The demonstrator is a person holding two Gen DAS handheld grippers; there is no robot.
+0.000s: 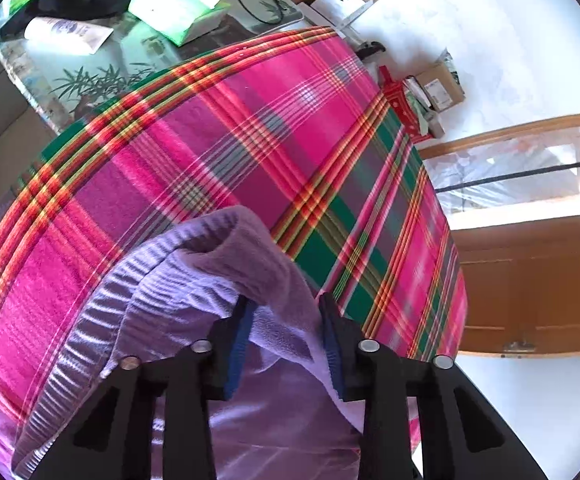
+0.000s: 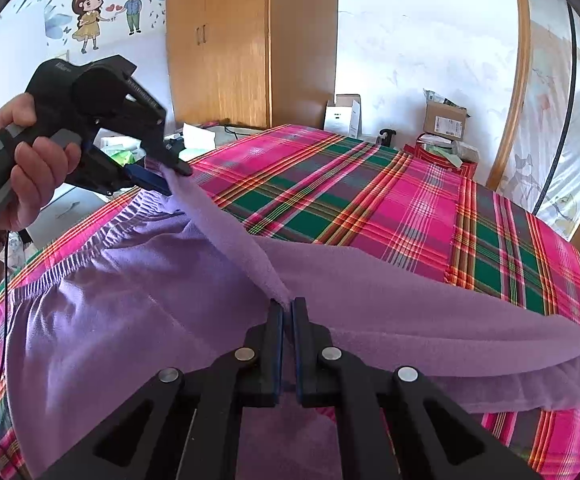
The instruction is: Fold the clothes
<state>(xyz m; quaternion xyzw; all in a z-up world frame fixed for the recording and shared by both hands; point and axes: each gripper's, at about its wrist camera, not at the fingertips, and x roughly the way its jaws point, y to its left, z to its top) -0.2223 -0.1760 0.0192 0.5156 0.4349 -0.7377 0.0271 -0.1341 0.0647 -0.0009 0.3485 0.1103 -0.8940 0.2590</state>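
A purple garment [image 2: 138, 288], fleecy on its turned-up inner side and gathered with elastic at the waist, is lying spread over a bed covered with a pink, green and red plaid sheet [image 2: 370, 200]. One edge of it is being lifted off the bed into a taut ridge stretching between the 2 grippers, while a long folded flap is draping away to the right of the right wrist view. The right gripper [image 2: 288, 306] is pinching that ridge at its near end, its jaws pressed together on the cloth with only the fabric between them. The left gripper [image 2: 170, 176], carried in a hand [image 2: 30, 160], is gripping the far end of the ridge near the waistband; in its own view the left gripper [image 1: 286, 312] is showing its blue pads [image 1: 242, 336] standing somewhat apart with a thick fold of the fleece bunched between them and pressing on it. Beyond the bed, a table [image 1: 138, 52] with a leaf pattern is carrying a green box [image 1: 178, 12] and dark cloth. A wooden wardrobe [image 2: 226, 40] is standing against the wall, beside a cartoon wall sticker [image 2: 106, 12], and cardboard boxes [image 2: 444, 120] are sitting on the floor past the bed's far edge.
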